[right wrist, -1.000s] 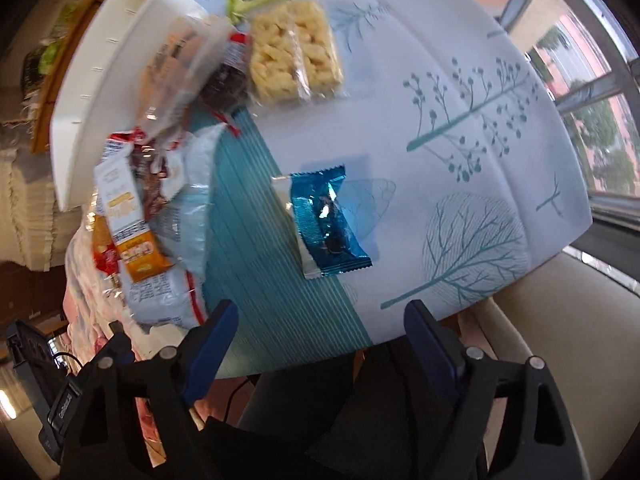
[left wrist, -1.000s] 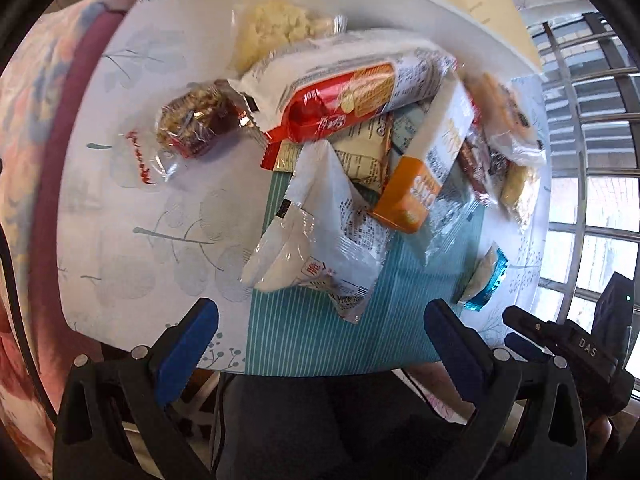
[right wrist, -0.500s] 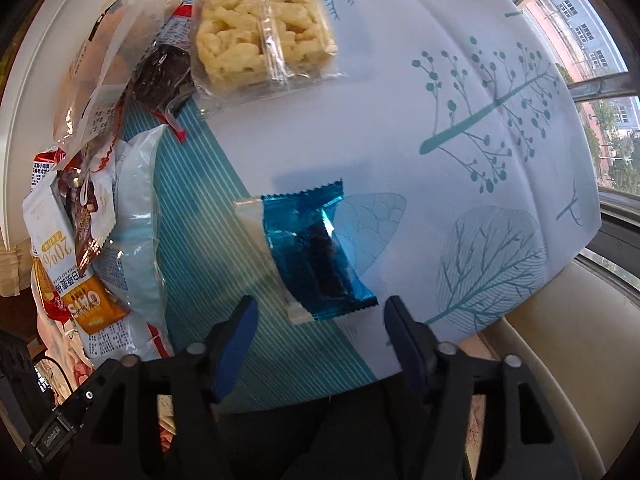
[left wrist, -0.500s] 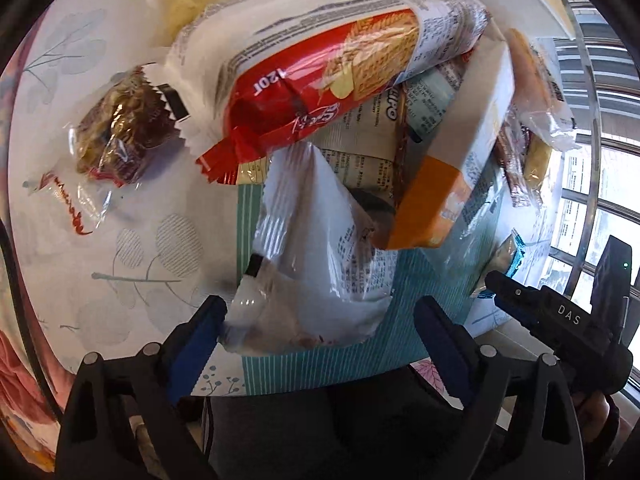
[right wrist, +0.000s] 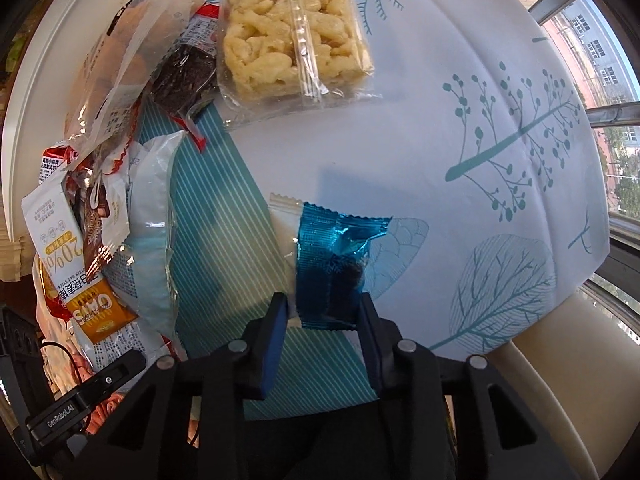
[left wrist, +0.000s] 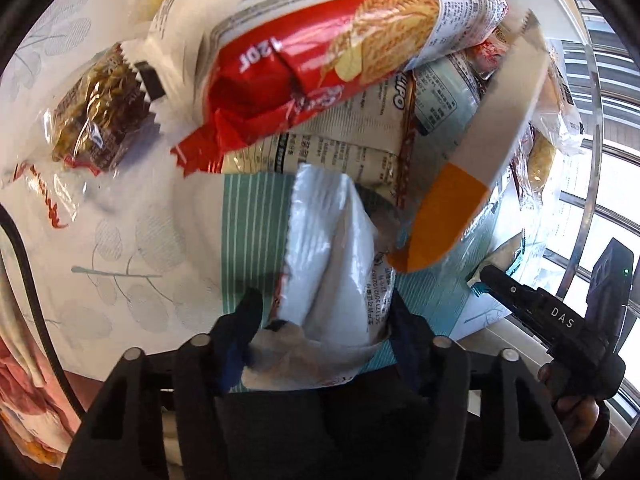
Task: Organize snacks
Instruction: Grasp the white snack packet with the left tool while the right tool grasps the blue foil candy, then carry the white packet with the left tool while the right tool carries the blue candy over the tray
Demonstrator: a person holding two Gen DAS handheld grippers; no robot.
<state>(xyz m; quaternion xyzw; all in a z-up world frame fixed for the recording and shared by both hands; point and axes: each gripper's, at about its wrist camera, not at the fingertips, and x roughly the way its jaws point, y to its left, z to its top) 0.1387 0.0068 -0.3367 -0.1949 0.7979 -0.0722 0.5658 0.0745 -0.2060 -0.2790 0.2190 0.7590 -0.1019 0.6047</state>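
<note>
At the near edge of the worktop [right wrist: 460, 128], the left hand-held gripper [left wrist: 320, 320] has its jaws closing in on a white snack pouch [left wrist: 336, 280], whose lower end sits between the blue pads and looks pinched, bunching up where they press. Likewise the right hand-held gripper [right wrist: 322, 312] has been closing on a blue foil packet [right wrist: 332, 264] that lies near the same edge, half on the striped teal runner [right wrist: 224, 216]; its pads touch both sides of the wrapper, so it seems gripped. Beyond the pouch the rest of the snacks sit in a loose heap toward the far edge: a red-and-white biscuit pack [left wrist: 328, 52] on top, an orange-and-white bar [left wrist: 472, 168] leaning beside it, a dark clear-wrapped cake [left wrist: 92, 120] apart to the left side. In the right view a clear bag of pale puffed crackers [right wrist: 292, 36] lies further in, and a white tray [right wrist: 48, 92] sits at the far edge behind the pile. Sorting looks barely begun: nothing visible has been grouped or placed yet, and nearly the whole heap remains.
</note>
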